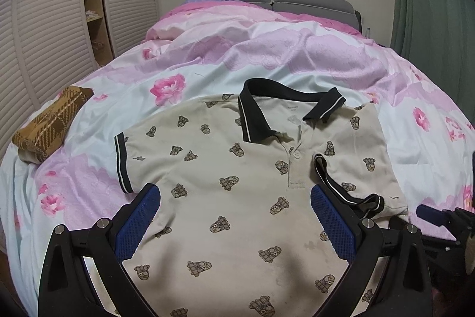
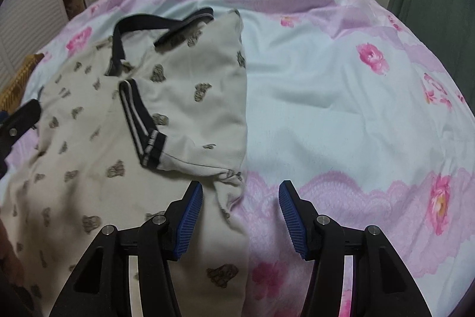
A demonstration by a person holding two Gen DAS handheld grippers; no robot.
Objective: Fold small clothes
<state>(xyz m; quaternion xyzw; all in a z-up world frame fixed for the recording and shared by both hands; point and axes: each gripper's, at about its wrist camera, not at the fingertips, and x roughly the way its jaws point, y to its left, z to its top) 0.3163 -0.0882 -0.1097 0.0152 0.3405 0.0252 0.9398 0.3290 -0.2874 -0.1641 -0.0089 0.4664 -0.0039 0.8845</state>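
Both tools, left tool (image 1: pixel 234 225) and right tool (image 2: pixel 240 216), hover spread apart over the polo shirt (image 1: pixel 225 198) on the bed (image 2: pixel 326 109); one sleeve (image 2: pixel 190 115) looks folded in, so folding the other sleeve (image 1: pixel 127 156) seems next.

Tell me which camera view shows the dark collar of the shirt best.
The left wrist view: the whole collar lies open, near the middle, in sharp focus. The right wrist view shows it from the side, further off and blurred.
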